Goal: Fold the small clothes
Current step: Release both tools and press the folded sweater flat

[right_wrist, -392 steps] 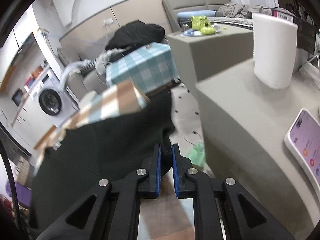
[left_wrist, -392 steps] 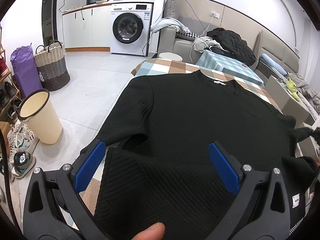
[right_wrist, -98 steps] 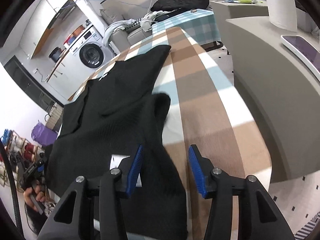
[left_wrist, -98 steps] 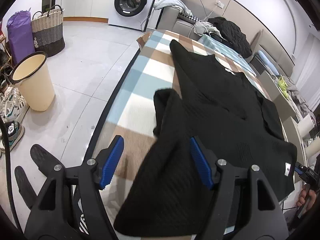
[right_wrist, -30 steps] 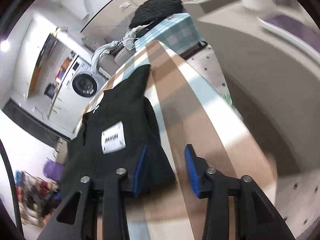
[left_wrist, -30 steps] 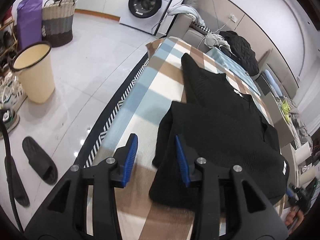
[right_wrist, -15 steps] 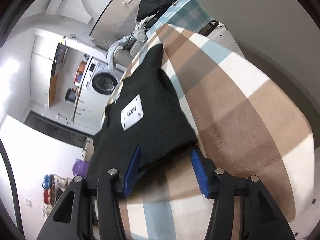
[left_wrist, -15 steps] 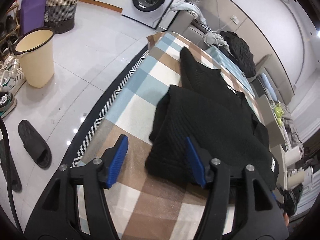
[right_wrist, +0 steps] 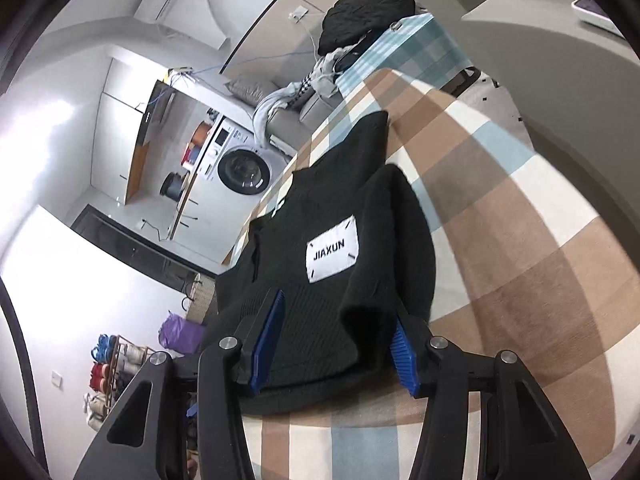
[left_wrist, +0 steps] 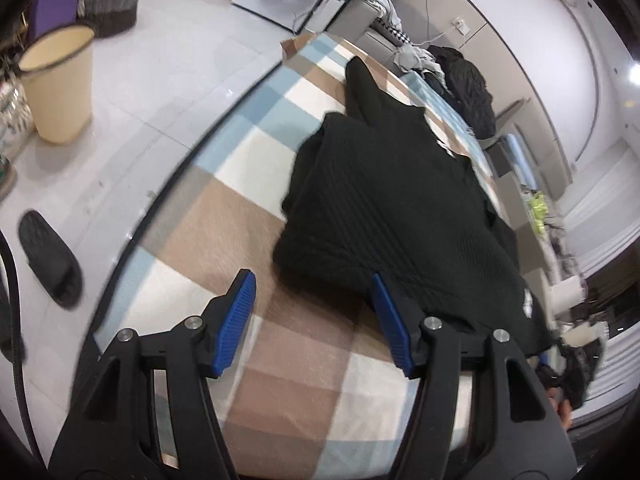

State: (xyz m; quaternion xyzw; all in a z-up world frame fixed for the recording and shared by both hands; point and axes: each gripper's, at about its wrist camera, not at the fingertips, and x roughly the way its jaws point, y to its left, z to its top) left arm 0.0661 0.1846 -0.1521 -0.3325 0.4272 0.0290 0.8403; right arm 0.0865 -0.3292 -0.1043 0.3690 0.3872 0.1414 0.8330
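A folded black sweater lies on the checked blanket, toward its near edge. The left gripper hangs spread wide and empty by the sweater's near corner. The right gripper, also spread and gripping nothing, straddles the sweater's edge below its white label.

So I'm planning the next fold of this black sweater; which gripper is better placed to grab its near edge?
Probably the right gripper: its open fingers already straddle the black sweater near edge. The left gripper is open mostly over checked cloth.
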